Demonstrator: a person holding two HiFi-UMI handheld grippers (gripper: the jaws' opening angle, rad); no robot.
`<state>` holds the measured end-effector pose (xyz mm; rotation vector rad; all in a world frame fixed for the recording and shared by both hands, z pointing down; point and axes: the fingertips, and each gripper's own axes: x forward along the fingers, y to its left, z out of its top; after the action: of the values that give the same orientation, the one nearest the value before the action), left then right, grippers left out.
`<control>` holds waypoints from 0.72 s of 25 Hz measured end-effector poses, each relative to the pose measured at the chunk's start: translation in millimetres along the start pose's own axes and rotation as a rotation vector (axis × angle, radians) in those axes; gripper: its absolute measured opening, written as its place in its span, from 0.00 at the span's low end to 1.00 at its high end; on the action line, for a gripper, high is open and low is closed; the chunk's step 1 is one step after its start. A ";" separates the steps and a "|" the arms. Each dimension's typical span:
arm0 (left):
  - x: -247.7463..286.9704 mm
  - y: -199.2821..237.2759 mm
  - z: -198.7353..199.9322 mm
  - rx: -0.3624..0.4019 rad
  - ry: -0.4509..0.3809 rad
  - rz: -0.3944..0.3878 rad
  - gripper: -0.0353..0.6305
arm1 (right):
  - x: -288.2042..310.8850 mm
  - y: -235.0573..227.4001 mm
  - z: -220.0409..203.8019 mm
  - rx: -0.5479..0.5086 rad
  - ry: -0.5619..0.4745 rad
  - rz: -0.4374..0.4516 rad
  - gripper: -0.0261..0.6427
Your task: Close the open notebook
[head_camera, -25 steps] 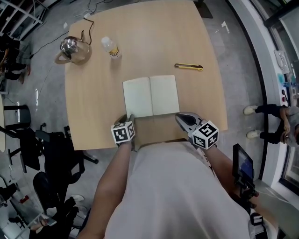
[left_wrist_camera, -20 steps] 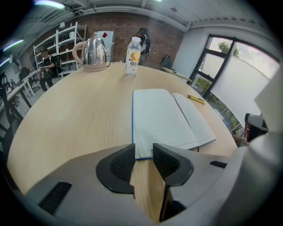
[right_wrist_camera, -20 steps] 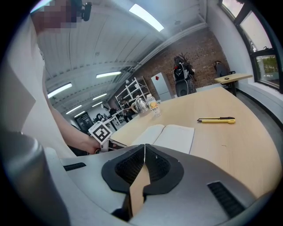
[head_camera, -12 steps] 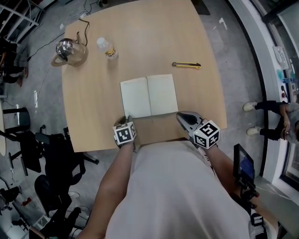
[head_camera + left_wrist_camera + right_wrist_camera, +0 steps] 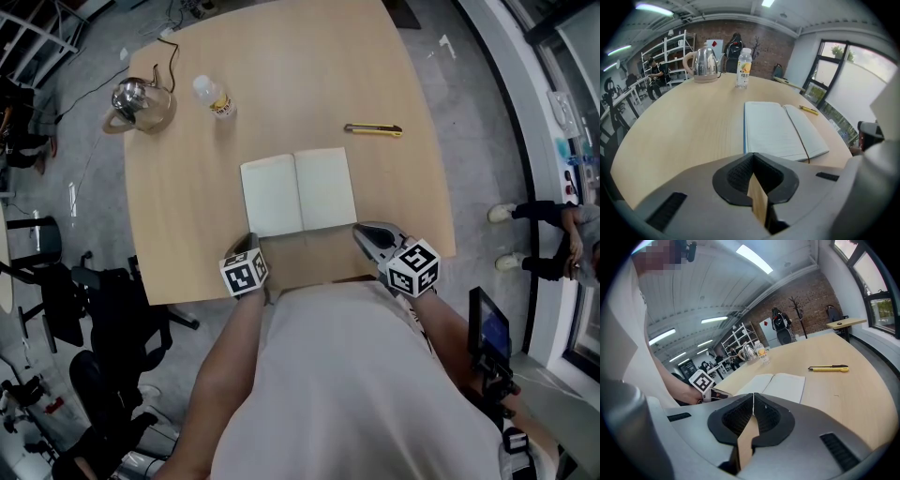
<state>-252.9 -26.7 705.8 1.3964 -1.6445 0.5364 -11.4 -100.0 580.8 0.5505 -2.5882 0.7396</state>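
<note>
Now the notebook (image 5: 298,192) lies open mid-frame on the counter (image 5: 300,75), just above the left gripper (image 5: 251,242), whose jaws have just closed on nothing; the right gripper (image 5: 367,234) is likewise closed, empty. Slip a tip under one cover's edge, fold across.

Non-task items I see on the table (image 5: 281,56)
Kettle (image 5: 139,97) at far left corner, bottle (image 5: 215,97) near its right, yellow utility knife (image 5: 373,129) lying well apart on the right.
</note>
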 end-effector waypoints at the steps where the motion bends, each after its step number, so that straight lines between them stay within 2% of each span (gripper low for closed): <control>1: -4.6 -2.0 2.8 -0.010 -0.019 -0.014 0.06 | 0.1 -0.2 0.2 0.000 -0.002 0.000 0.06; 3: -17.9 -8.4 11.7 -0.016 -0.061 -0.043 0.06 | -0.5 -0.3 2.3 0.001 -0.007 0.002 0.06; 5: -35.6 -18.9 24.4 0.014 -0.101 -0.071 0.06 | -1.1 -0.5 5.2 0.003 -0.013 0.004 0.06; 11: -79.1 -76.2 57.9 0.180 -0.213 -0.200 0.06 | -1.1 -1.9 3.4 0.013 -0.024 0.003 0.06; 18: -86.5 -143.2 71.7 0.396 -0.223 -0.343 0.06 | -11.6 -7.3 2.6 0.029 -0.054 -0.034 0.06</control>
<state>-145.6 -74.1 566.7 2.0470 -1.4691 0.5363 1.2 -104.2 576.4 0.6299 -2.6141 0.7619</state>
